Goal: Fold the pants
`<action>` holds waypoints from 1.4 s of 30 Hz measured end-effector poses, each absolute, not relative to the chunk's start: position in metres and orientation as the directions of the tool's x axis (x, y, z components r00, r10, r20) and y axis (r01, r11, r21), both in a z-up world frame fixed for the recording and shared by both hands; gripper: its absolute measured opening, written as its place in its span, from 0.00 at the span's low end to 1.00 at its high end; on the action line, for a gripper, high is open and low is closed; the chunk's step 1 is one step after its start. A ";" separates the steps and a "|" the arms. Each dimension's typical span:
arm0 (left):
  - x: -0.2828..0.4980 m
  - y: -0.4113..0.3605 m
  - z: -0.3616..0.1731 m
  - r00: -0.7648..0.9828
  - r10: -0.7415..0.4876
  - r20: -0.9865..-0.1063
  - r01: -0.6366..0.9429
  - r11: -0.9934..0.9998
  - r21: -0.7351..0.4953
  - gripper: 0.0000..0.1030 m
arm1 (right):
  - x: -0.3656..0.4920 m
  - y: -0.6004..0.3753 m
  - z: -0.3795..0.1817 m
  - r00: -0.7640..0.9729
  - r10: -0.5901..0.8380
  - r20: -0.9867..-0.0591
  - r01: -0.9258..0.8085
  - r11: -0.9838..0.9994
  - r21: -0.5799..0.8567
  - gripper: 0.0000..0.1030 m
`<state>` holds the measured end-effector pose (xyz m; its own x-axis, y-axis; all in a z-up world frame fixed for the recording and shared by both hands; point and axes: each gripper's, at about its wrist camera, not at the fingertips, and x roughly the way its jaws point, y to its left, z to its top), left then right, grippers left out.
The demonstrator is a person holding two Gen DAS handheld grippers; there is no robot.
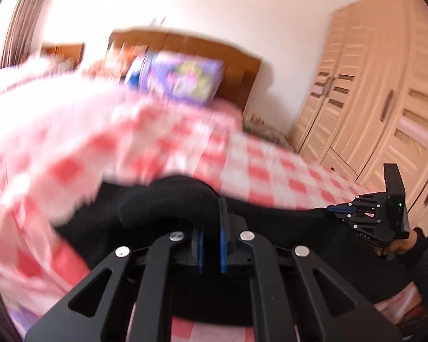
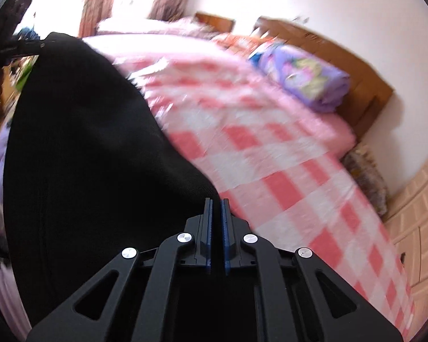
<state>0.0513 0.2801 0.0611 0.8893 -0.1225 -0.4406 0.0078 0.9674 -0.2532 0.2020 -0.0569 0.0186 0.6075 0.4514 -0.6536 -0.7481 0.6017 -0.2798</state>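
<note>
We hold the black pants stretched above the checked bedspread: left gripper and right gripper each pinch an edge, jaws nearly shut, keeping the cloth taut for folding.

— Can any lettering be read?
— Only faint pale letters, seemingly "DAS", are seen on the black body of the right hand-held gripper in the left wrist view.
— Elsewhere?
— Nothing legible is found; much is blurred.
</note>
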 end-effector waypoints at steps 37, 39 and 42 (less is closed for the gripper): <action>0.046 0.388 -0.030 0.867 -0.476 -0.149 0.015 0.323 -0.946 0.73 | 0.212 -0.156 0.000 0.567 0.489 -0.663 -0.538 0.829 0.152 0.95; 0.060 0.400 -0.048 0.864 -0.496 -0.087 -0.005 0.165 -0.986 0.74 | 0.213 -0.160 -0.001 0.568 0.492 -0.660 -0.528 0.833 0.167 0.95; 0.068 0.407 -0.055 0.864 -0.500 -0.063 -0.039 0.059 -0.998 0.52 | 0.215 -0.164 -0.001 0.568 0.496 -0.657 -0.515 0.837 0.186 0.95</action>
<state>0.0676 0.4069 -0.0553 0.8638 -0.4999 -0.0628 -0.0387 0.0586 -0.9975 0.2151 -0.1637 -0.0012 0.5678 0.4958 -0.6571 -0.5153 0.8366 0.1860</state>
